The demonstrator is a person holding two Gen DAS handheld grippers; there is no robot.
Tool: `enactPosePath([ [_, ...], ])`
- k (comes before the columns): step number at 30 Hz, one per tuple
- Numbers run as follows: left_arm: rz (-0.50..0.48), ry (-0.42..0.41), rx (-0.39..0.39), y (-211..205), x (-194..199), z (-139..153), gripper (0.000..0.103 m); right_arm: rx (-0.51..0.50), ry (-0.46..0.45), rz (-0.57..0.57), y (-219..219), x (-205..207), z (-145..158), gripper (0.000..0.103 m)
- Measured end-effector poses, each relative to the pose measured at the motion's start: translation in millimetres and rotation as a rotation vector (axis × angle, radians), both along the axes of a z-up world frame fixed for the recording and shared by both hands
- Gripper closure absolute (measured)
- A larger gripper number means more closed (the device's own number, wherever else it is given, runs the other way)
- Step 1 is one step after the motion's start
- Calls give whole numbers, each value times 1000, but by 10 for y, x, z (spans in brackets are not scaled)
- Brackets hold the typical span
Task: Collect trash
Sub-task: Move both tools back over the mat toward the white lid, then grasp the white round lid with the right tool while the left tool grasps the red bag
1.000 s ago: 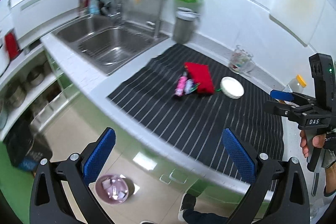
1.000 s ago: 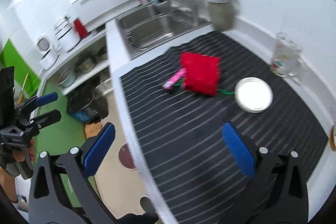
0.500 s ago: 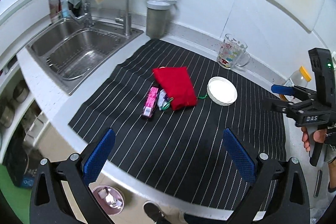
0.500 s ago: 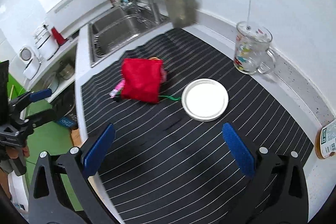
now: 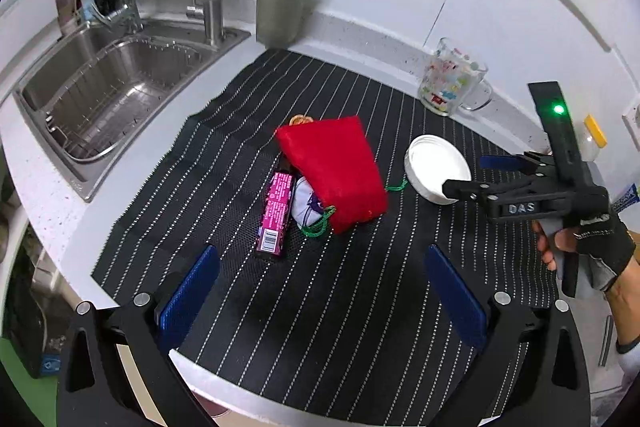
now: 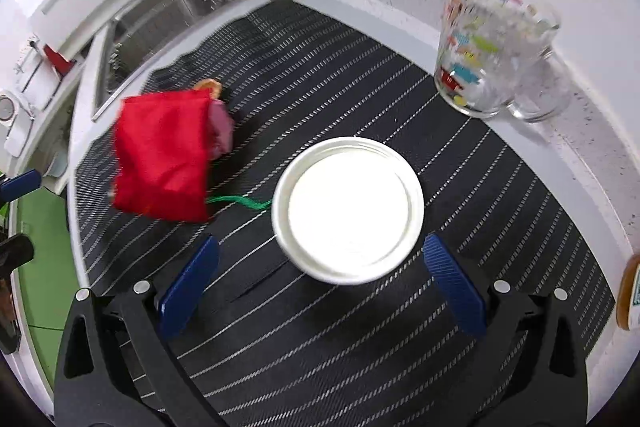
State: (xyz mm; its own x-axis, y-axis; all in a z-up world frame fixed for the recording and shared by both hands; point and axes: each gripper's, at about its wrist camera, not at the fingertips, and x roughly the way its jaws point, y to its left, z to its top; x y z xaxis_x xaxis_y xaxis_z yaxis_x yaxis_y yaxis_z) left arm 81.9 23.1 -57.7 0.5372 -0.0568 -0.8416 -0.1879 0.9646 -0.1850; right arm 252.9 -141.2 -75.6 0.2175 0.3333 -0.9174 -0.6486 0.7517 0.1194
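A red cloth pouch (image 5: 334, 169) (image 6: 162, 157) lies on the black striped mat (image 5: 360, 287), with a green drawstring (image 6: 238, 202) trailing from it. Beside it lie a pink box (image 5: 275, 211), a white crumpled wrapper (image 5: 304, 201) and an orange scrap (image 5: 299, 119). A white round lid (image 5: 436, 169) (image 6: 347, 209) sits to the right. My left gripper (image 5: 322, 297) hovers open above the mat's near part, short of the trash. My right gripper (image 6: 320, 277) is open just in front of the lid, and in the left wrist view (image 5: 466, 173) it hangs at the lid's right edge.
A steel sink (image 5: 108, 87) with taps lies to the left. A grey canister (image 5: 280, 7) and a printed glass mug (image 5: 450, 83) (image 6: 486, 51) stand along the back wall. A yellow-capped bottle (image 5: 592, 137) is at far right. The counter edge runs under my left gripper.
Both grippers moved forward over the counter. The left came in from beyond the counter edge toward the pouch; the right closed in on the white lid. Both stayed open.
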Motion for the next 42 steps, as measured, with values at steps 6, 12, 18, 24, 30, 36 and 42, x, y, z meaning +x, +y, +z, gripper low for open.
enactPosePath([
  [6, -1, 29, -21, 64, 132, -158, 6, -48, 35, -21, 123, 232, -234, 3],
  [12, -1, 39, -35, 97, 224, -233, 6, -90, 36, -2, 208, 268, -339, 3],
  [18, -14, 40, -41, 61, 333, -248, 6, -90, 8, 29, 232, 226, -305, 8],
  [24, -16, 35, -40, 48, 497, -253, 6, -32, 9, 19, 94, 169, -95, 8],
  [30, 7, 36, -68, 137, 703, -317, 6, 1, 6, 8, -59, 114, 65, 8],
  [36, 28, 57, -101, 264, 875, -413, 43, 13, 7, -6, -181, 114, 96, 8],
  [42, 22, 53, -140, 277, 903, -421, 95, 23, 0, -13, -218, 110, 138, 8],
])
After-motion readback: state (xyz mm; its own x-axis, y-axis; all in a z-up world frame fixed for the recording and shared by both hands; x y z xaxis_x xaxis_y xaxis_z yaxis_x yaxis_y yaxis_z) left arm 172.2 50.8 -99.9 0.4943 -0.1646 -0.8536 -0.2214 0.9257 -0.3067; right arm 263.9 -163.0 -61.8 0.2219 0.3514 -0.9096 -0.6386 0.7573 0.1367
